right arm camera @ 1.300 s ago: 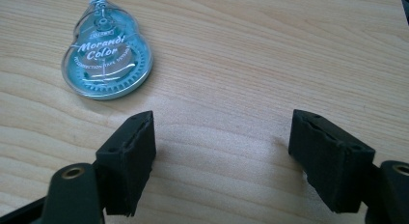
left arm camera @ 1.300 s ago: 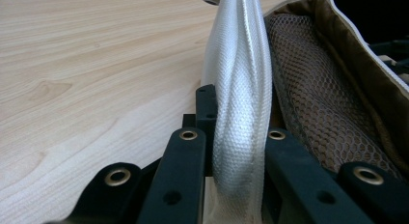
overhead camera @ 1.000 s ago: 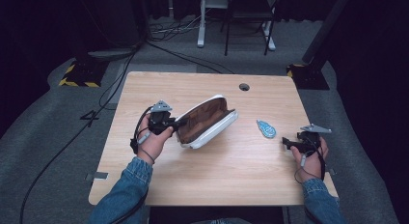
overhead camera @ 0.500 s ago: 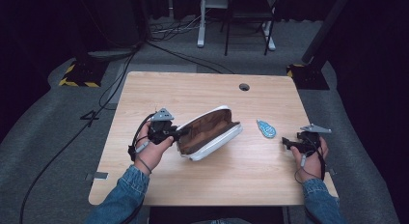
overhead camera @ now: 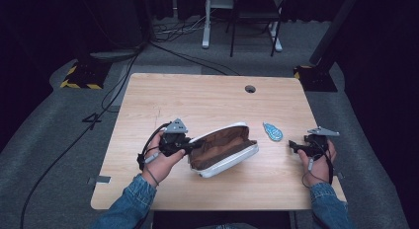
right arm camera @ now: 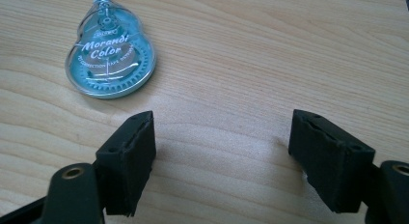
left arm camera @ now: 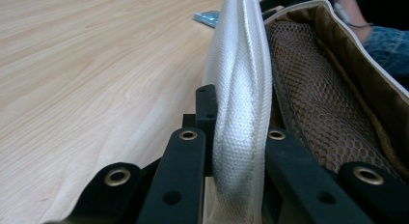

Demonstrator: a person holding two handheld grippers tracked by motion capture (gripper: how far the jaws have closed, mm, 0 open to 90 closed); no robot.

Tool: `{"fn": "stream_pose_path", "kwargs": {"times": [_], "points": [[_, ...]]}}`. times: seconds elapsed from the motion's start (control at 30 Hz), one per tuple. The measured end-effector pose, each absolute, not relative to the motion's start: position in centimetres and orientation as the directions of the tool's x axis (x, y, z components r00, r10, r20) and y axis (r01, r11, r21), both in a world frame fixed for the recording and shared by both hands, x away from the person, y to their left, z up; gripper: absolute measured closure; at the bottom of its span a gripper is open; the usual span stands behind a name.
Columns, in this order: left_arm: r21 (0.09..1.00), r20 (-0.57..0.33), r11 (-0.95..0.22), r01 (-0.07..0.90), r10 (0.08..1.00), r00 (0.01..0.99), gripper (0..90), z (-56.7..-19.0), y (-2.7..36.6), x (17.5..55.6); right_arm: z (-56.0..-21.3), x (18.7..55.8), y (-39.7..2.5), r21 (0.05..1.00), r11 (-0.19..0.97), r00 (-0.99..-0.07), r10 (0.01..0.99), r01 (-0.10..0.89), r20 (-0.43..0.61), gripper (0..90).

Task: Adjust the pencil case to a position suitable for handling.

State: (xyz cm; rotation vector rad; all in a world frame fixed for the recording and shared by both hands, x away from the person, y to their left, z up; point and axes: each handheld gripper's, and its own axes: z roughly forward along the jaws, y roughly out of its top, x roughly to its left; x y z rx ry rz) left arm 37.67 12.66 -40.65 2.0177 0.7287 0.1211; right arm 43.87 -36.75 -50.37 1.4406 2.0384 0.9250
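Pouch (overhead camera: 223, 149) now nearer the table's front, white-edged, brown-lined, gaping, in left gripper's (overhead camera: 190, 145) clamp; right gripper (overhead camera: 291, 145) spread.

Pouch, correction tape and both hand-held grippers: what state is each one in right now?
Pouch: open, brown mesh lining showing, lying on the table, its white edge clamped.
Left hand-held gripper: shut on the pouch's white edge.
Right hand-held gripper: open, holding nothing, jaws just above the wood.
Correction tape: lying flat on the table, label up, untouched, between the pouch and the right hand-held gripper.
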Motion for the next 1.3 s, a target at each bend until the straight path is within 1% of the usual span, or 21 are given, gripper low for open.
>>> {"fn": "stream_pose_path", "kwargs": {"times": [0.13,0.53,0.67,0.83,1.0,1.13,1.3], "points": [[0.821,-0.195,-0.386,0.420,0.503,0.842,84.7,-40.7,12.2,37.2,-50.4,43.9,-36.7,0.752,0.221,-0.336,0.942,0.621,0.001,25.1],[0.808,-0.216,-0.413,0.419,0.455,0.864,84.7,-42.0,11.5,36.7,-50.4,43.9,-36.7,0.752,0.222,-0.338,0.941,0.621,0.002,25.1],[0.806,-0.217,-0.419,0.418,0.448,0.867,84.6,-42.3,11.4,36.4,-50.4,43.9,-36.7,0.752,0.222,-0.339,0.941,0.621,0.002,25.1],[0.794,-0.244,-0.420,0.438,0.440,0.864,84.5,-43.3,11.5,36.0,-50.4,43.9,-36.7,0.752,0.224,-0.343,0.939,0.619,0.002,25.0],[0.787,-0.240,-0.438,0.435,0.433,0.869,84.5,-43.9,11.3,35.9,-50.4,43.9,-36.7,0.752,0.226,-0.344,0.939,0.619,0.002,25.0],[0.785,-0.253,-0.438,0.438,0.418,0.872,84.3,-44.2,11.2,35.9,-50.4,43.9,-36.7,0.753,0.229,-0.347,0.938,0.617,0.000,25.0],[0.780,-0.241,-0.452,0.434,0.423,0.874,83.7,-44.6,11.1,35.8,-50.4,43.9,-36.7,0.752,0.229,-0.348,0.937,0.617,0.000,25.0]]}}
